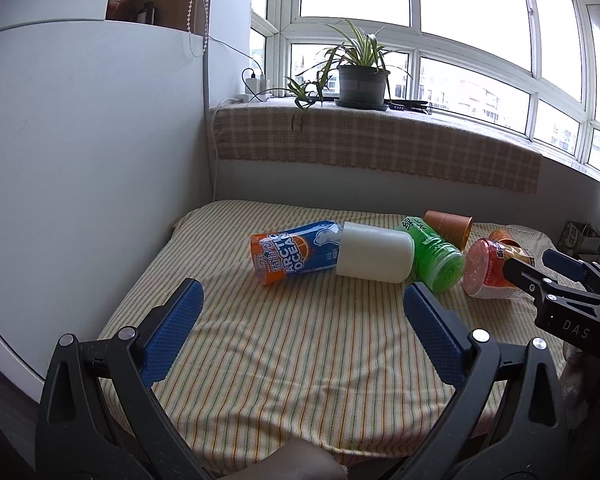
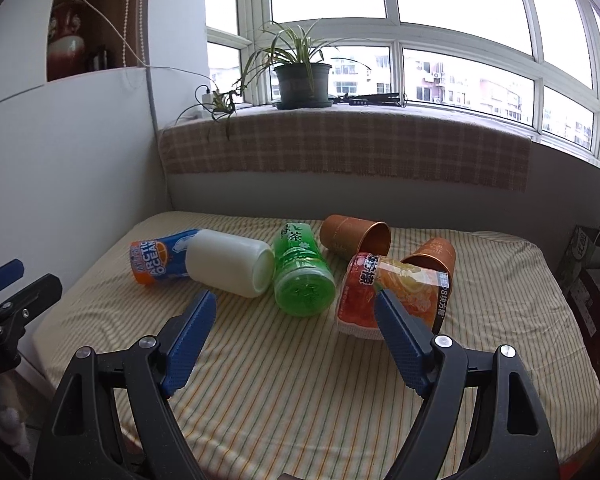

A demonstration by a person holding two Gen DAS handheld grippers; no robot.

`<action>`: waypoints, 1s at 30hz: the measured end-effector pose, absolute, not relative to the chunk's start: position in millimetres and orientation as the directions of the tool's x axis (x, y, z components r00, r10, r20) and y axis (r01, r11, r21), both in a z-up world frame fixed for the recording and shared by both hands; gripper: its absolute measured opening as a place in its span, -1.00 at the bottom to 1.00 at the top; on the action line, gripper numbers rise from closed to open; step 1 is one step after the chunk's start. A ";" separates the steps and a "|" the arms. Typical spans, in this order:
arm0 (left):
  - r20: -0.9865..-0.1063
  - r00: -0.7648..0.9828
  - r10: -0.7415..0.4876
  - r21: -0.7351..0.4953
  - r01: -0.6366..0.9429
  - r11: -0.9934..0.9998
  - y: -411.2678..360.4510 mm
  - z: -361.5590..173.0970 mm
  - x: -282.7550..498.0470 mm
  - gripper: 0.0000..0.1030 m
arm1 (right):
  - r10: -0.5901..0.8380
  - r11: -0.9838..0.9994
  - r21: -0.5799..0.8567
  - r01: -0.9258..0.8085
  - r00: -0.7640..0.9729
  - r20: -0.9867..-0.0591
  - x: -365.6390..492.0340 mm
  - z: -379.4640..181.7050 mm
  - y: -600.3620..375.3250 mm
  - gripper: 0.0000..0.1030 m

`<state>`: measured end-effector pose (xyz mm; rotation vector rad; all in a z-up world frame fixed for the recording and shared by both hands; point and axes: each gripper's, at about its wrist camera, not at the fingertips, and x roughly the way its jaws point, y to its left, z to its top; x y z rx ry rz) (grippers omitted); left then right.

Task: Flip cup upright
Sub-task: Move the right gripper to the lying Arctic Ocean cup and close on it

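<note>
left claw point(image 1: 302, 302) and right claw point(image 2: 296, 308), both standing wide open with nothing between their blue pads, are hovering over the near part of a tabletop covered in a striped cloth point(image 2: 300, 380). ahead of them six cups are lying on their sides in a close row: a blue-and-orange cup point(image 2: 160, 258), a white cup point(image 2: 230, 266) lying over its far end, a green cup point(image 2: 300, 276) touching the white one, a red-and-orange cup point(image 2: 376, 296), and two copper cups point(image 2: 356, 236) point(image 2: 432, 256) behind it. none is upright yet, so the task is judged to be at its start. the right claw is pointing between the green and red-and-orange cups, its right-hand finger overlapping the latter in view; whether they are touching cannot be told.

hazards, as judged: the cups are round and lying loose, so a pad striking one off-centre is likely sending it rolling, and because neighbours are touching, that push is passing along the row. lifting the white cup is risking disturbing the blue-and-orange cup beneath it. thin walls are possibly buckling under a hard squeeze. the soft, wrinkled cloth is offering an uneven footing, so a cup set down tilted is liable to topple again. the two claws are working close together, as the left view is showing the right claw point(image 1: 540, 268) at its edge, and are at risk of colliding
</note>
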<state>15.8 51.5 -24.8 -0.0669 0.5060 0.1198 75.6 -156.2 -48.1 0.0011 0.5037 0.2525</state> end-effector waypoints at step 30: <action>-0.601 0.783 0.158 -0.071 -0.250 0.966 119.2 -64.1 -11.3 0.98 | 0.412 0.387 -0.434 -0.814 0.574 -0.708 171.9 -82.5 31.5 0.58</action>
